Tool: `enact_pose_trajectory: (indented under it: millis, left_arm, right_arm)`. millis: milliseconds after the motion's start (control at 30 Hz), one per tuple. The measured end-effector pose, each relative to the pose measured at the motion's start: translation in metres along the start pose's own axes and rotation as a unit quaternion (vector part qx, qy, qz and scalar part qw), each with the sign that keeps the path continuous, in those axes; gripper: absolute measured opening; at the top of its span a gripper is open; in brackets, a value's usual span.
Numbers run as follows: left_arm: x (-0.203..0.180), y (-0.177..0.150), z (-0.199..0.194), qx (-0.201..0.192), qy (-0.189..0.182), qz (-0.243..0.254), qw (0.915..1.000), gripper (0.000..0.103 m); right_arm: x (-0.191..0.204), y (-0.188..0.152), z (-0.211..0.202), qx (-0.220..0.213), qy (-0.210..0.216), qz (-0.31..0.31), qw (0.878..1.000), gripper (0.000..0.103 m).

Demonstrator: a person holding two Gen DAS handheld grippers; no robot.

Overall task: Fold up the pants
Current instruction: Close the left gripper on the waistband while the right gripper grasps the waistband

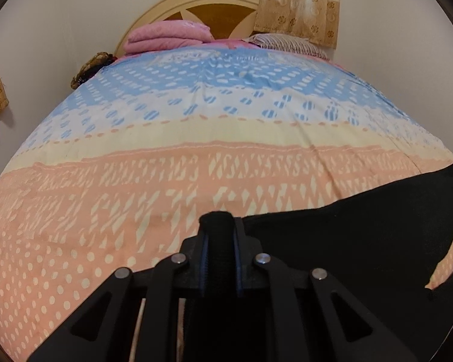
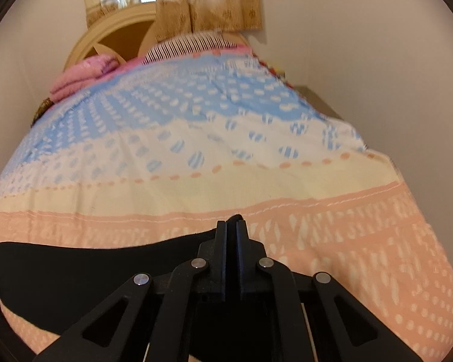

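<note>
Black pants (image 1: 362,235) hang stretched over the near part of a bed with a peach, cream and blue patterned cover (image 1: 196,138). My left gripper (image 1: 218,220) is shut on a thick bunched fold of the pants at their left end; the cloth runs from it to the right edge of the left wrist view. In the right wrist view the pants (image 2: 75,265) stretch from the left edge to my right gripper (image 2: 232,221), which is shut on a thin edge of the cloth, a small tuft showing above the pads. The bed cover (image 2: 196,181) lies beneath.
At the head of the bed lie a folded pink blanket (image 1: 166,36) and a striped pillow (image 1: 287,42) against a rounded cream headboard (image 1: 202,0). Patterned curtains (image 1: 299,3) hang behind. Walls close in on both sides of the bed.
</note>
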State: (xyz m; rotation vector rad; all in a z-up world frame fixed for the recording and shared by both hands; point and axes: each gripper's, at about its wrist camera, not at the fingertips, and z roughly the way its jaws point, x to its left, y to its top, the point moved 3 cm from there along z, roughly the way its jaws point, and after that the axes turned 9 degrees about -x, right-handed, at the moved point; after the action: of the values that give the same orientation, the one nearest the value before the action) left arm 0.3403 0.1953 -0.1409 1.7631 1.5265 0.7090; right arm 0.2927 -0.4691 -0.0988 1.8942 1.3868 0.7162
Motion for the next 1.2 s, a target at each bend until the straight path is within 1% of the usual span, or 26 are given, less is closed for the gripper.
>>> enact_pose_trajectory:
  millis: [167,300,400,500,600,700,867,967,1100,1200]
  left_arm:
    - [-0.005,0.004,-0.014,-0.022,-0.008,-0.008,0.9997,0.014]
    - [-0.008,0.006,-0.030,-0.041,-0.014,-0.007,0.9990,0.014]
    - [-0.005,0.006,-0.046,-0.060,-0.021,-0.015,0.9979,0.014]
    - [-0.001,0.002,-0.064,-0.083,-0.036,-0.030,0.9955,0.014]
    - [0.001,-0.008,-0.079,-0.104,-0.051,-0.040,0.9924,0.014]
    - [0.005,-0.026,-0.091,-0.115,-0.063,-0.052,0.9900,0.014]
    - [0.009,-0.047,-0.109,-0.132,-0.081,-0.067,0.9856,0.014]
    - [0.005,-0.057,-0.121,-0.143,-0.091,-0.065,0.9833,0.014]
    - [0.004,-0.077,-0.136,-0.152,-0.099,-0.059,0.9817,0.014]
    - [0.002,-0.096,-0.143,-0.151,-0.100,-0.047,0.9824,0.014]
  right_arm:
    - [-0.001,0.008,-0.034,-0.033,0.001,-0.004,0.999,0.005]
    - [-0.001,0.010,-0.066,-0.064,0.014,-0.005,0.998,0.005]
    - [-0.002,0.005,-0.091,-0.086,0.023,-0.002,0.996,0.005]
    - [-0.006,-0.005,-0.115,-0.105,0.032,0.004,0.994,0.005]
    - [-0.016,-0.022,-0.134,-0.118,0.038,0.020,0.992,0.005]
    - [-0.027,-0.042,-0.153,-0.128,0.042,0.040,0.990,0.005]
    - [-0.038,-0.078,-0.184,-0.144,0.044,0.063,0.987,0.004]
    - [-0.045,-0.097,-0.199,-0.147,0.042,0.073,0.985,0.004]
    - [-0.058,-0.124,-0.210,-0.142,0.039,0.089,0.985,0.004]
    - [-0.069,-0.144,-0.210,-0.127,0.032,0.102,0.986,0.004]
